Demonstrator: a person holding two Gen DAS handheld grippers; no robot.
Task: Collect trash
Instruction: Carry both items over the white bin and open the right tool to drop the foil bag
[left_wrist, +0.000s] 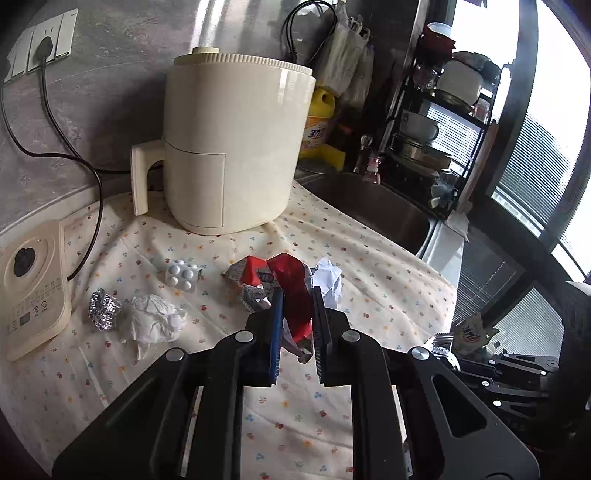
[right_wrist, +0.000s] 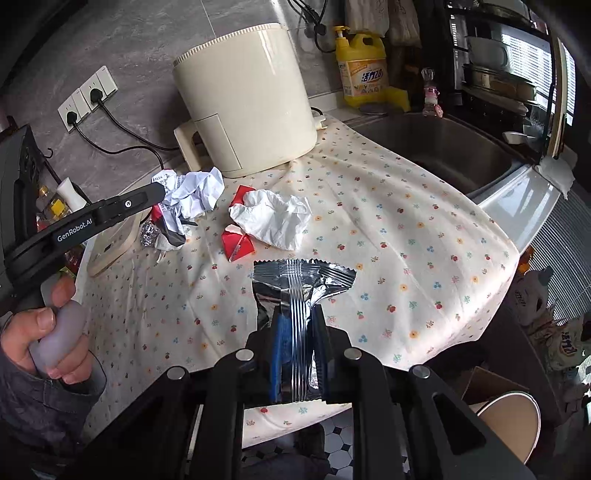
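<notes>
A red wrapper (left_wrist: 295, 295) is clamped by the left gripper (left_wrist: 297, 291), a silver foil packet (right_wrist: 301, 295) by the right gripper (right_wrist: 298, 314), with crumpled tissue (right_wrist: 273, 218) and air fryer (right_wrist: 247, 96) ahead, sink (right_wrist: 454, 147) flanking the worktop's right edge.

Both views are taken close above the floral cloth (left_wrist: 388, 258), angled downward toward the cream appliance (right_wrist: 243, 99), shared upper centre.

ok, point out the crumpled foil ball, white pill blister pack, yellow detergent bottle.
crumpled foil ball (left_wrist: 104, 309), left wrist view, centre.
white pill blister pack (left_wrist: 182, 275), left wrist view, top face.
yellow detergent bottle (right_wrist: 365, 72), right wrist view, label.
</notes>
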